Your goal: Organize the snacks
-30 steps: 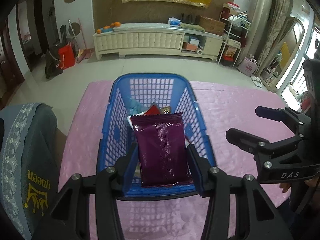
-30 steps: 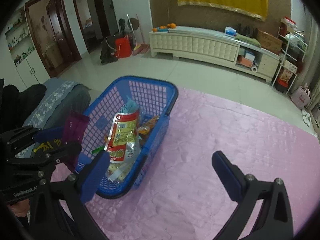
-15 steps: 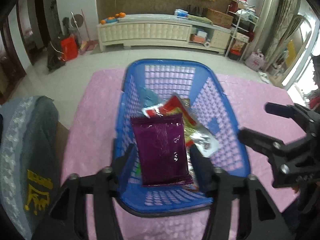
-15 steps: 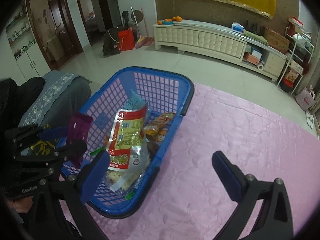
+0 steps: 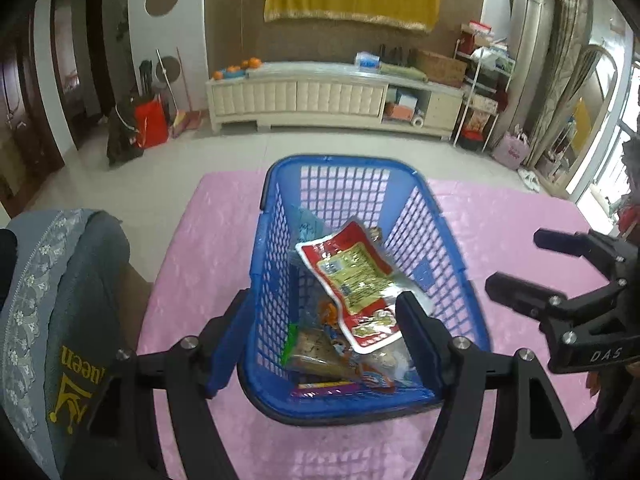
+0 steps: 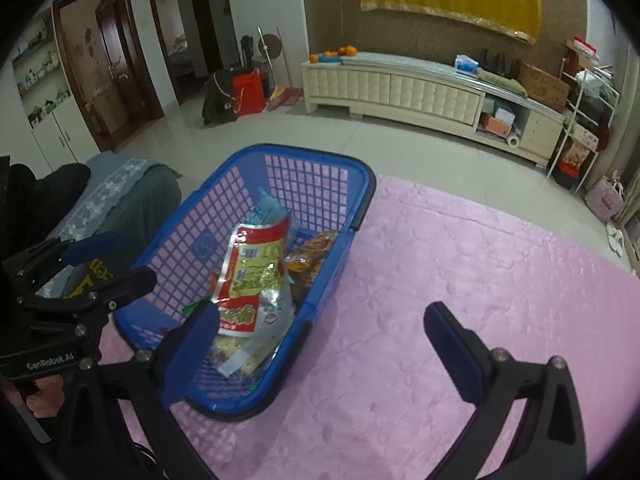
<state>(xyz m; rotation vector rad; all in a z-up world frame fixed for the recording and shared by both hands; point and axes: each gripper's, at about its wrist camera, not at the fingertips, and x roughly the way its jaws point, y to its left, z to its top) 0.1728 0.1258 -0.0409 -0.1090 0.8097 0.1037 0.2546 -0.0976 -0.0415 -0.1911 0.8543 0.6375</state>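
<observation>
Both grippers [image 5: 320, 332] [image 6: 320, 344] gape empty; glossy snack packets [image 5: 352, 276] fill blue lattice basket [image 5: 276, 280].

On the pink-covered desk [image 6: 460, 280] a blue mesh basket [image 6: 320, 268] holds a red-and-yellow snack packet [image 6: 256, 264] among other packets, with the right gripper [image 6: 320, 344] spread wide and empty before it.

A home living room: low TV cabinet [image 5: 320, 96], tiled floor [image 5: 224, 152].
</observation>
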